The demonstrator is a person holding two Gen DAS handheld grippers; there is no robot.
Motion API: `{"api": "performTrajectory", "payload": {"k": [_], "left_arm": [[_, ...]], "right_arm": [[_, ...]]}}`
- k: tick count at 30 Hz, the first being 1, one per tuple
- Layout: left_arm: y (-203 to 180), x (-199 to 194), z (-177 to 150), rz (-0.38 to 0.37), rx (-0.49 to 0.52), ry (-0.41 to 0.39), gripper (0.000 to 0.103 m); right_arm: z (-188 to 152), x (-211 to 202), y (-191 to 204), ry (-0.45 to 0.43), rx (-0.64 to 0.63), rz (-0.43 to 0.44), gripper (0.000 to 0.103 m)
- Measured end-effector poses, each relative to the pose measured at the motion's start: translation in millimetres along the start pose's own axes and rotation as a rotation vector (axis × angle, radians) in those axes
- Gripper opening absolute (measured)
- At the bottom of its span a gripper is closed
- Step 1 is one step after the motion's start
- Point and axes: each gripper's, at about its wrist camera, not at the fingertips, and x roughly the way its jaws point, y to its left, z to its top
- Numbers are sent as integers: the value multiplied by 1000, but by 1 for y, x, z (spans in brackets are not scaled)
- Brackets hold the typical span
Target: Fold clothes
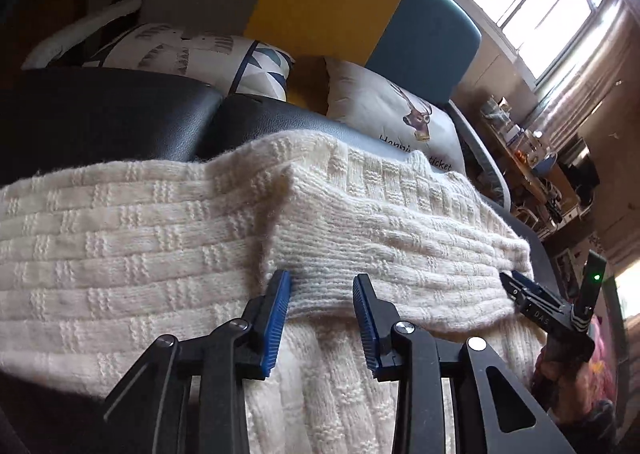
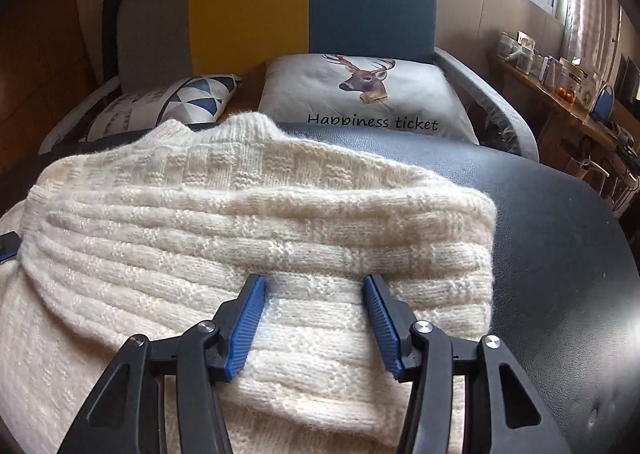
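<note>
Both claws stand apart over a cream chunky-knit sweater point(image 1: 160, 246) spread on the black leather cushion point(image 2: 560, 254). Left gripper point(image 1: 322, 286), lower centre of its frame, brackets the folded-over sleeve without pinching; right gripper point(image 2: 316, 294) likewise straddles the fold, holding nothing. One fold looks laid; more remain.

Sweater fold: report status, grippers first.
Left gripper open, fingers straddling the folded edge. Right gripper open over the fold. Cream knit sweater folded over on the black leather cushion. Nothing in the way.
</note>
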Motion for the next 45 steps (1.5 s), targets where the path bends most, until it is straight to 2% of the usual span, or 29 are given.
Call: {"api": "performTrajectory", "payload": {"k": [4,7,11,14,17,21,25,30,33,34,35,38,41,45], "left_arm": [[17,-22,-4,-56,-152,-21,36],[51,-60,-18,-53,-283,-89,48],[137,-121,-52,-27,-549,-170,50],[210,-172,-80,39,-748,-248,50],[270,-216,-99,86,-905,-341,50],[324,-237,-103,67,-1049,-388,51],[345,-233,-87,54,-1072,-400,54],[349,-220,-64,89,-1048,-385,55],[350,-215,-60,105,-1067,-393,48],[350,-213,-59,125,-1078,-382,31],[351,-210,-58,134,-1088,-373,10],[350,-206,-55,157,-1101,-354,7],[335,-215,-43,174,-1031,-376,7],[295,-235,-13,97,-900,-430,7]], "right_arm": [[-2,-27,4,-6,11,-5,52],[-13,-56,19,-27,27,97,54],[-38,-78,56,-21,-33,170,54],[-56,-88,88,-20,-101,186,54],[-72,-91,114,-1,-151,206,54],[-88,-88,128,36,-163,204,54],[-92,-87,127,45,-139,205,55],[-94,-84,127,38,-134,202,58],[-92,-84,127,50,-125,201,58],[-91,-84,127,57,-122,200,58],[-88,-85,127,64,-122,208,58],[-64,-91,129,45,-129,250,57],[-26,-91,134,1,-149,237,57],[15,-63,141,30,-154,242,57]]}}
